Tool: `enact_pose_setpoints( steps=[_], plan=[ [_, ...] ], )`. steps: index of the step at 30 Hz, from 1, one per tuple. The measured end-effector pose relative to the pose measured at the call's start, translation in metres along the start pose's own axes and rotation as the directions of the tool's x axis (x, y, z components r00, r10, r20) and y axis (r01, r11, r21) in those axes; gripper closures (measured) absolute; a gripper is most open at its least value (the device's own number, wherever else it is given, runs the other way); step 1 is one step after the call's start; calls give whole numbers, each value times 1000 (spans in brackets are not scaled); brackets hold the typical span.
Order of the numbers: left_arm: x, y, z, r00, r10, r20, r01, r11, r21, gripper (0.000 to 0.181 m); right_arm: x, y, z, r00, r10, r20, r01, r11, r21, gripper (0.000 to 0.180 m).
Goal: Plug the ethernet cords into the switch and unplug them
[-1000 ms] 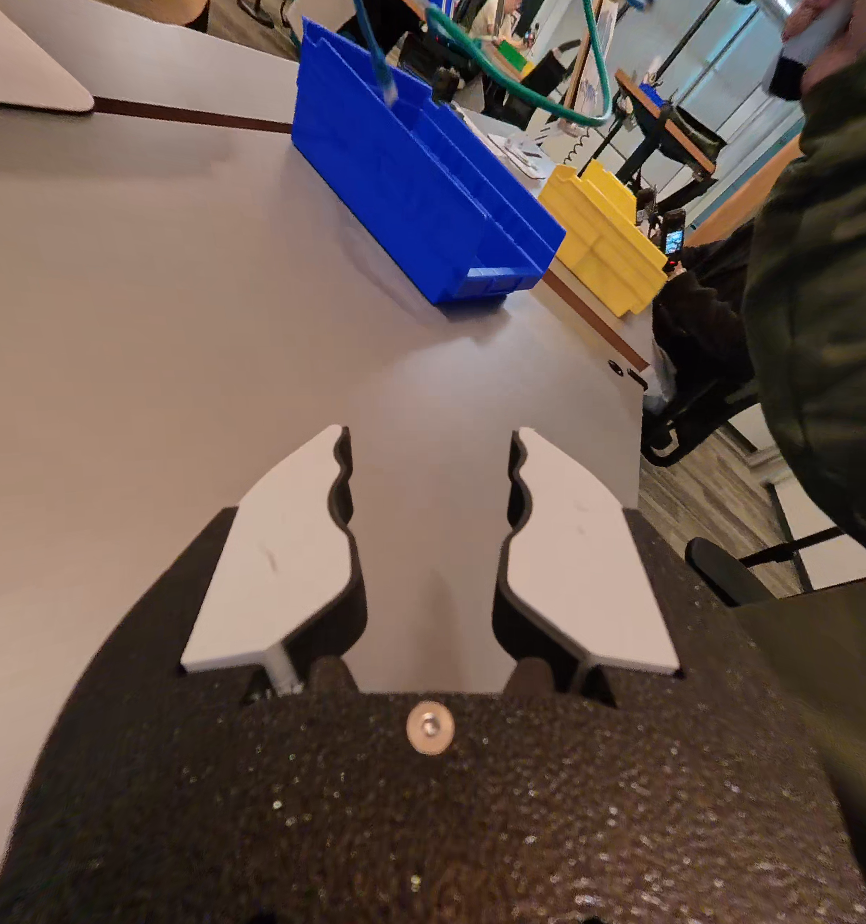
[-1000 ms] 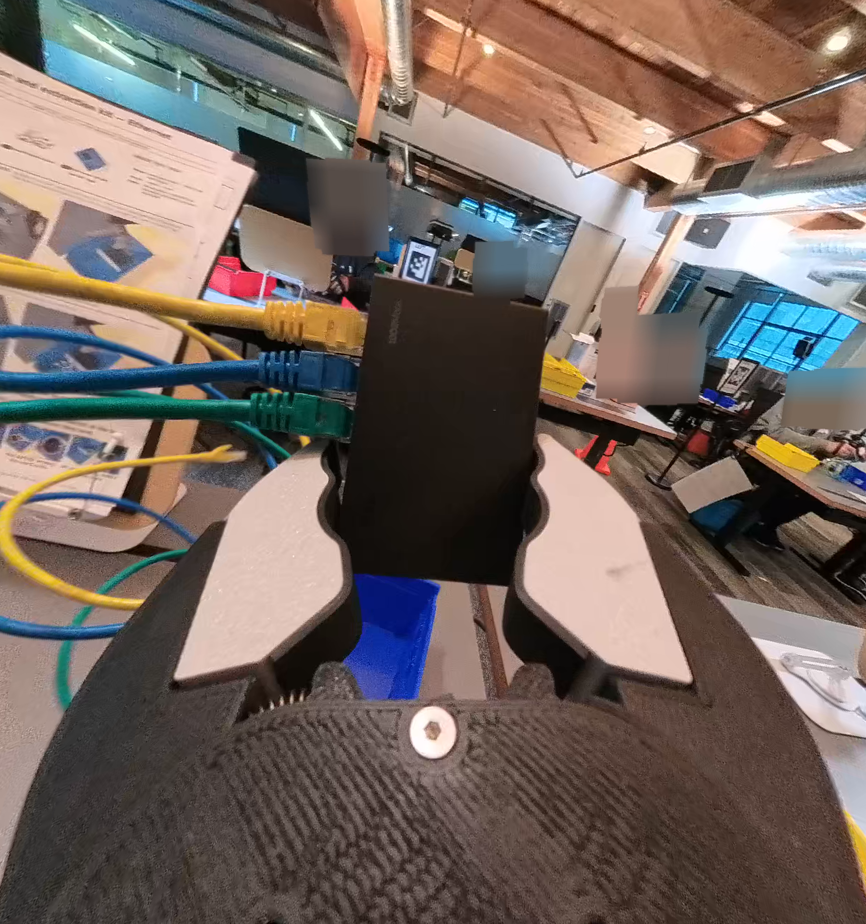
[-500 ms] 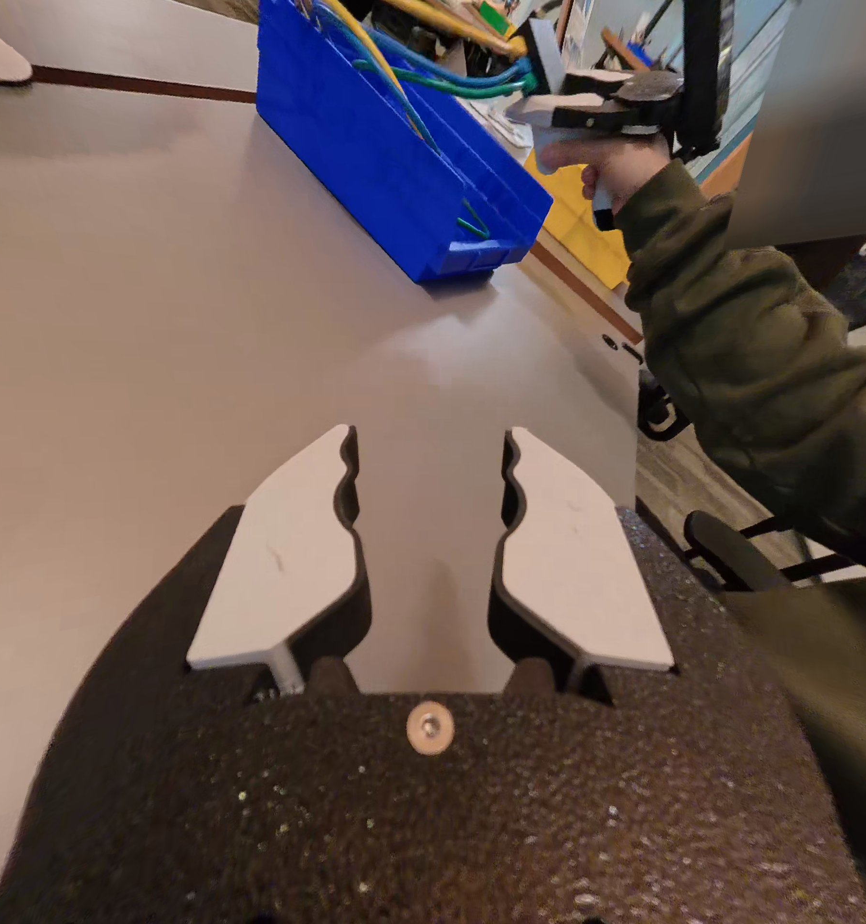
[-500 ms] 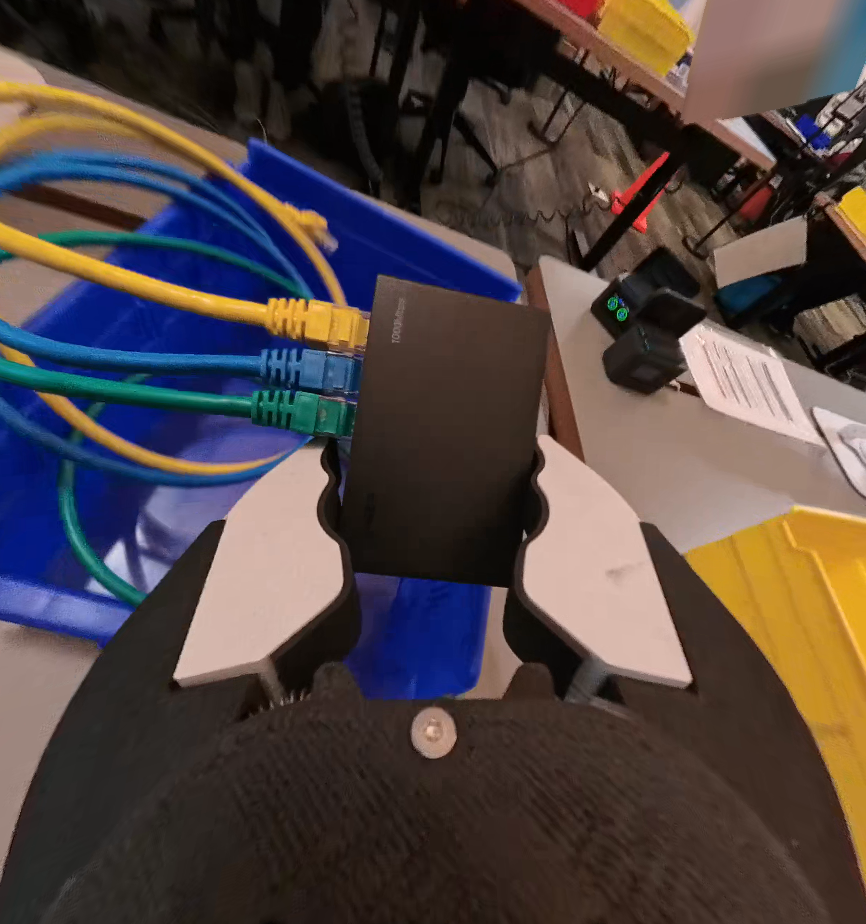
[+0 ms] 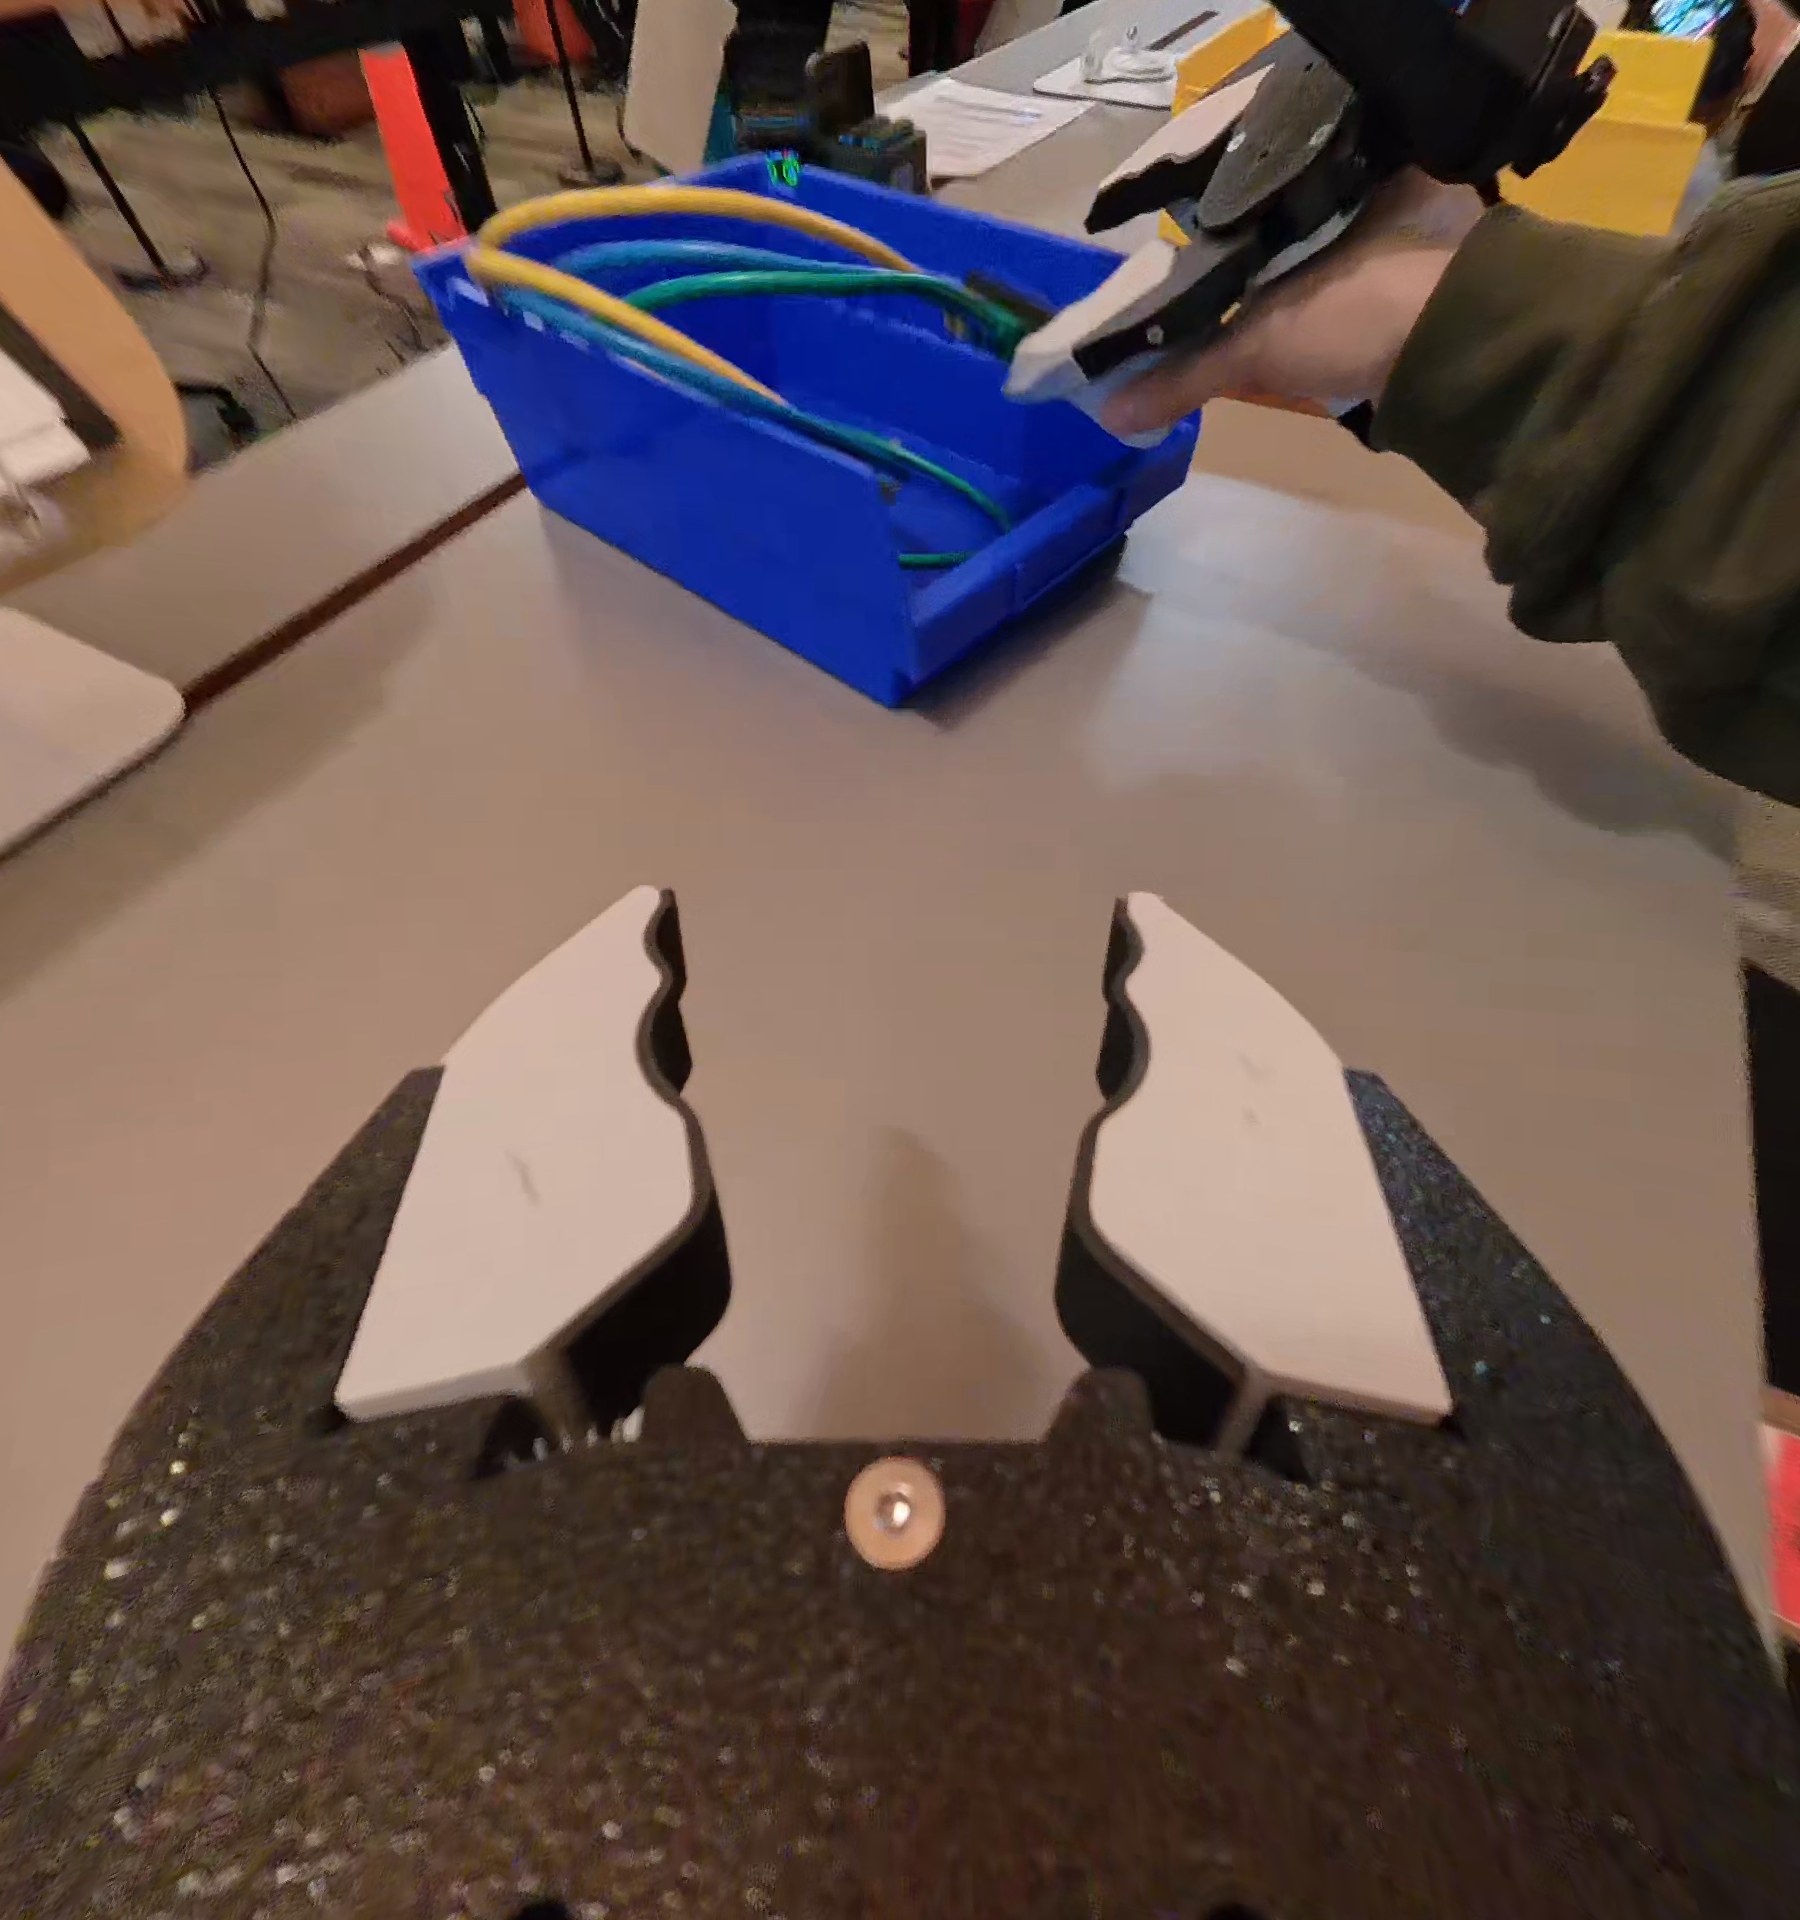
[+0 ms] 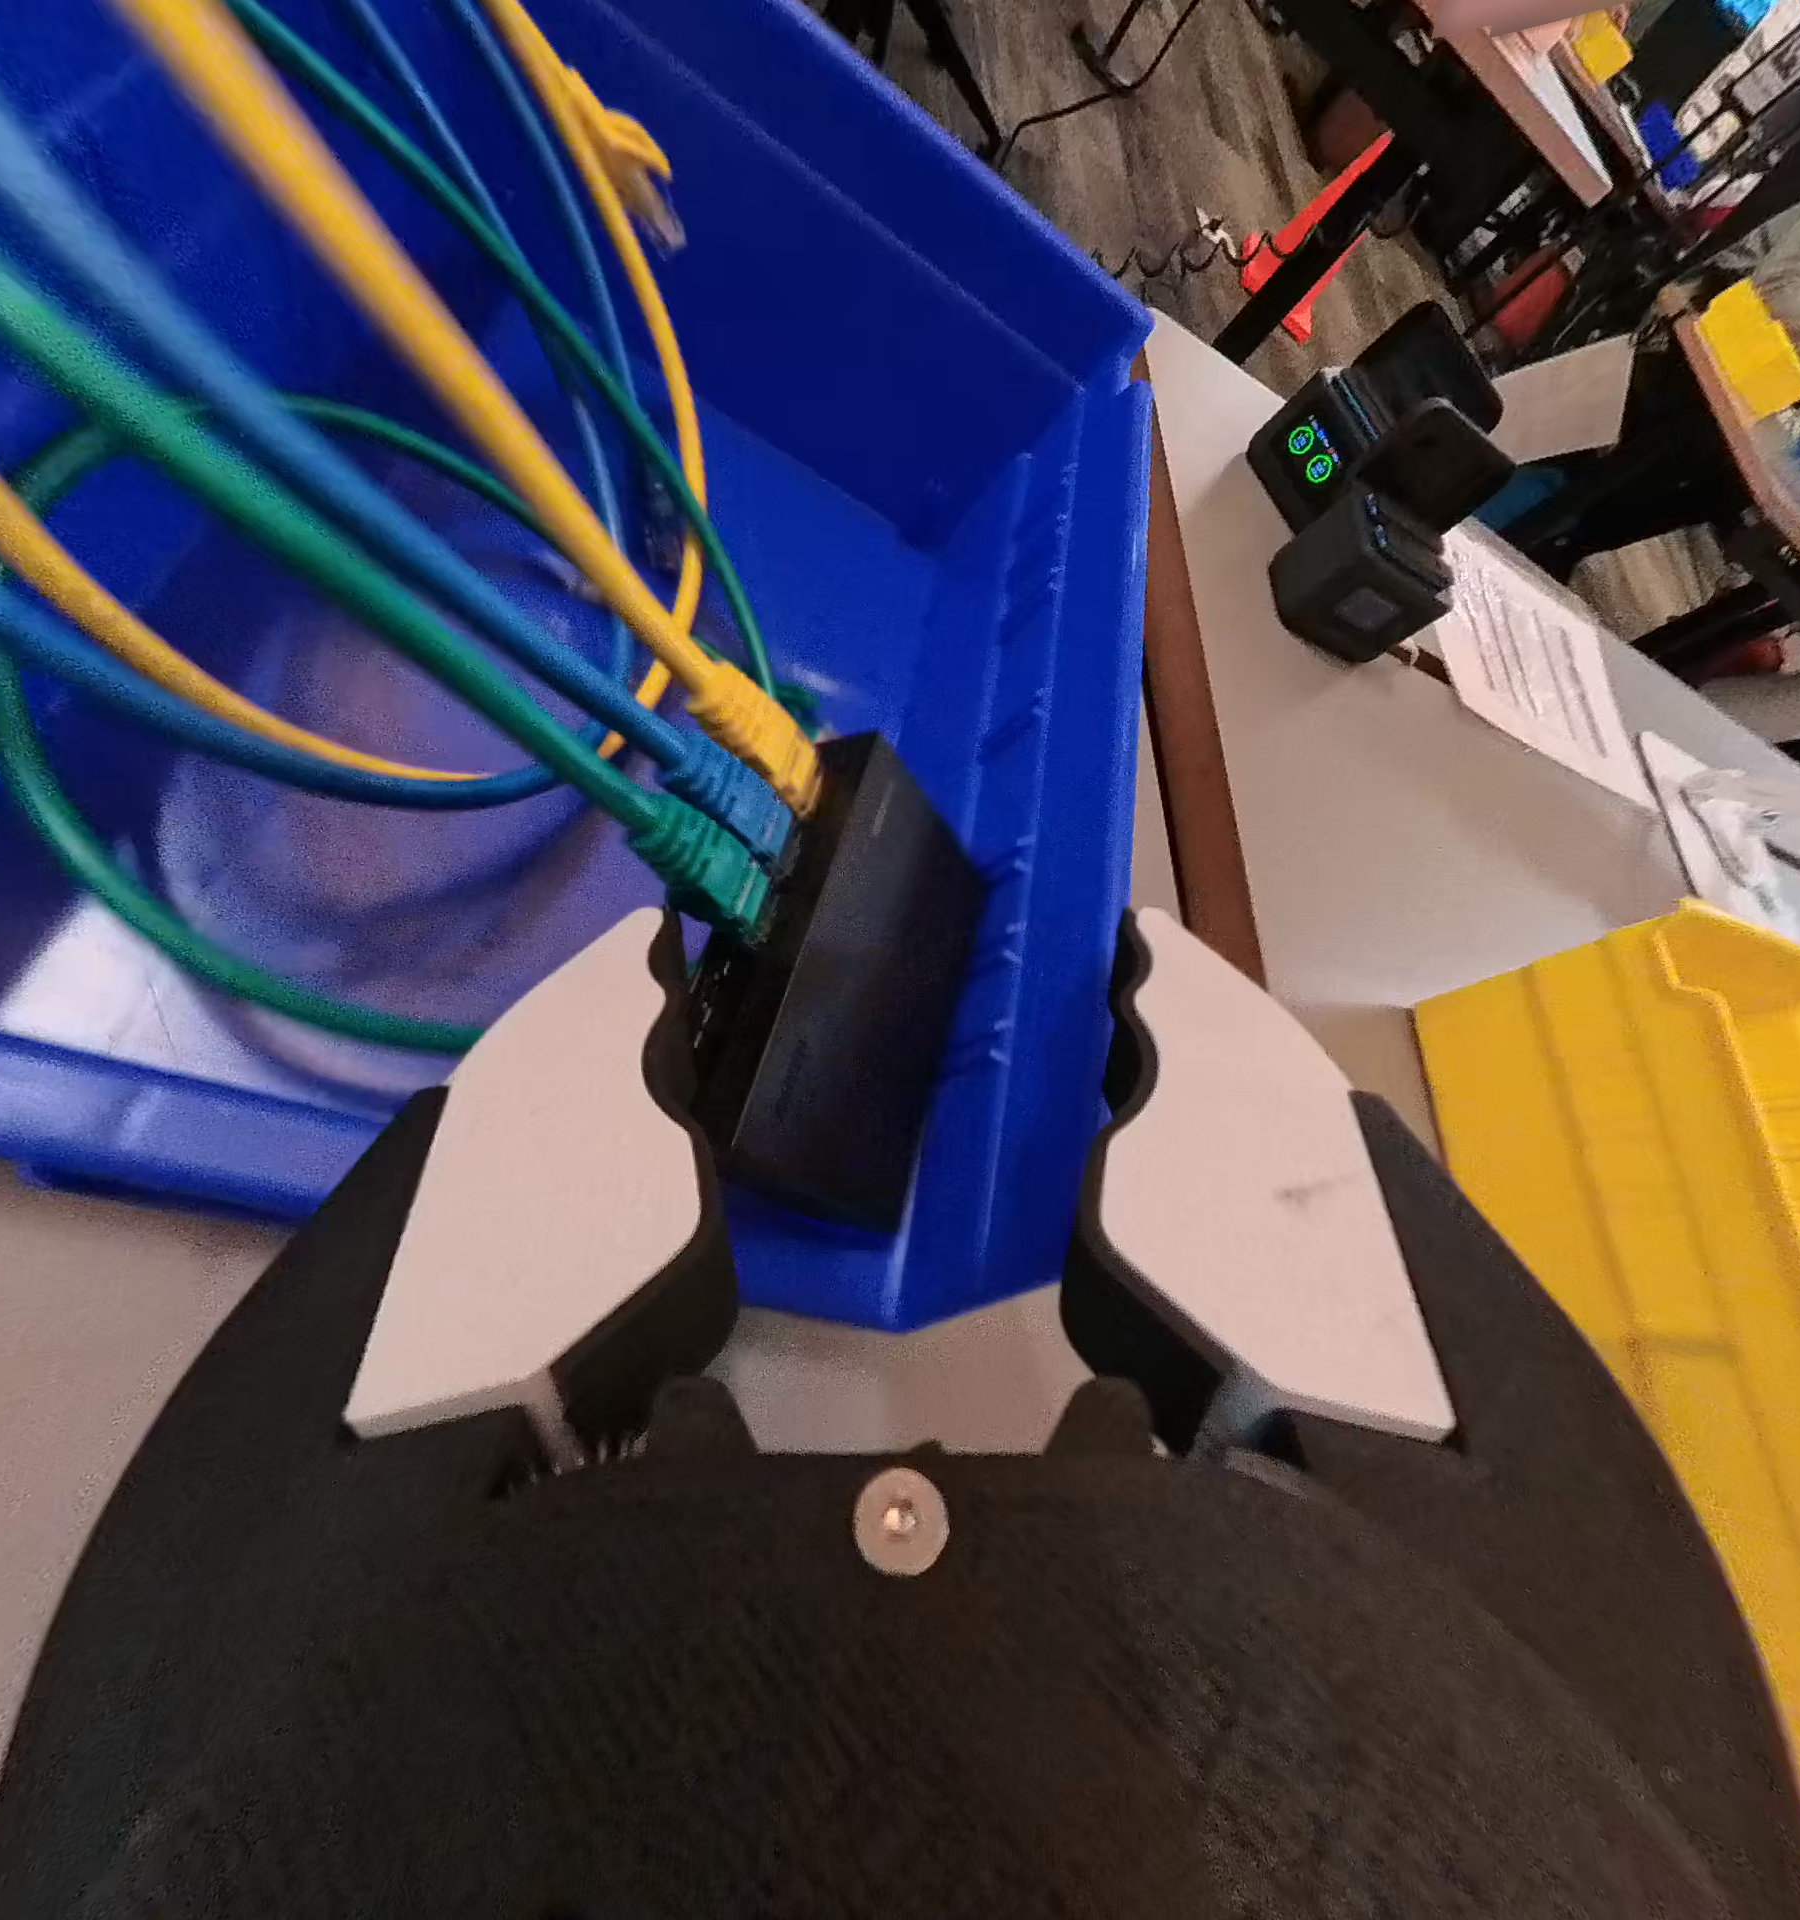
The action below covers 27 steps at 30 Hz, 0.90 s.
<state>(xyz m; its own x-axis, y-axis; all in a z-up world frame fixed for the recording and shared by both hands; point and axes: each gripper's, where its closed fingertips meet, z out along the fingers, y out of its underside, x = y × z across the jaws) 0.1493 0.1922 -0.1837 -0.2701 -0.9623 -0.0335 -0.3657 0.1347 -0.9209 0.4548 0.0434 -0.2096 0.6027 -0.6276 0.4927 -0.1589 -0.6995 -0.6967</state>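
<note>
Hovering over the near right corner of the deep blue plastic bin (image 6: 1031,727), my right gripper (image 6: 901,987) has its jaws spread wide and grips nothing. Below the gap between them, the flat black rectangular switch (image 6: 854,1018) lies inside the bin, tilted on edge against the right wall. Three ethernet cords are plugged into its left face, side by side: the yellow cord (image 6: 439,343) farthest, the blue cord (image 6: 460,582) in the middle, and the green cord (image 6: 376,582) nearest. All three loop back through the bin's left part, and a loose yellow plug (image 6: 636,171) hangs high near the far wall. The cords are blurred, so I cannot follow each loop to its end.

My left gripper (image 5: 896,997) sits well apart from the bin, low over the bare grey table (image 5: 875,810), jaws spread and empty. From there I see the bin (image 5: 730,520) at the far side with the cords arching above its rim, and my right gripper (image 5: 1104,270) over its right end.

Right of the bin, across a dark seam, stand a yellow plastic bin (image 6: 1654,1195), small black cameras (image 6: 1363,488) and a printed sheet (image 6: 1530,665).
</note>
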Motion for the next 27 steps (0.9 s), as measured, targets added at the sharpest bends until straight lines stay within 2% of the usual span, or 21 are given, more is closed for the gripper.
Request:
enact_pose_setpoints(
  steps=[3, 7, 11, 14, 16, 18, 21, 22, 23, 24, 25, 26, 27],
  plan=[
    [7, -17, 21, 992, 113, 54, -115, 993, 30, 106, 7, -2, -12, 1000, -5, -4, 5, 999, 52, 103],
    [19, -35, 62, 999, -25, -32, 25, 1000, -13, 99, 5, 10, -51, 990, 93, 103, -102, 991, 91, 95],
    [-3, -48, 108, 995, -47, 91, 54, 996, -74, 99, -27, 56, -104, 930, 257, 262, -299, 945, 133, 94],
    [-8, -54, 146, 988, -93, 125, 110, 984, -139, 98, -40, 94, -116, 906, 312, 284, -352, 930, 101, 93],
    [-14, -52, 172, 977, -134, 165, 168, 964, -207, 95, -36, 101, -119, 908, 309, 281, -344, 936, 81, 92],
    [-28, -51, 196, 954, -182, 240, 242, 936, -255, 96, -18, 98, -124, 929, 302, 212, -333, 934, 128, 93],
    [-41, -31, 227, 921, -257, 293, 362, 845, -394, 113, -16, 83, -133, 900, 340, 272, -394, 901, 179, 95],
    [-41, -21, 233, 924, -259, 281, 366, 812, -454, 133, -22, 79, -135, 891, 336, 304, -399, 900, 176, 95],
    [-46, -18, 237, 921, -255, 294, 372, 801, -469, 152, -26, 77, -136, 890, 325, 320, -392, 903, 173, 95],
    [-58, -18, 236, 906, -227, 357, 382, 803, -458, 158, -29, 75, -137, 894, 309, 325, -379, 909, 176, 94],
    [-70, -16, 233, 903, -159, 399, 349, 812, -468, 171, -33, 73, -139, 898, 290, 332, -362, 914, 182, 94],
    [-76, -16, 230, 912, -113, 395, 308, 825, -474, 173, -35, 71, -141, 901, 273, 338, -349, 918, 188, 94],
    [-78, -15, 226, 913, -139, 383, 318, 830, -458, 174, -36, 68, -144, 902, 263, 341, -342, 919, 195, 94]
  ],
)
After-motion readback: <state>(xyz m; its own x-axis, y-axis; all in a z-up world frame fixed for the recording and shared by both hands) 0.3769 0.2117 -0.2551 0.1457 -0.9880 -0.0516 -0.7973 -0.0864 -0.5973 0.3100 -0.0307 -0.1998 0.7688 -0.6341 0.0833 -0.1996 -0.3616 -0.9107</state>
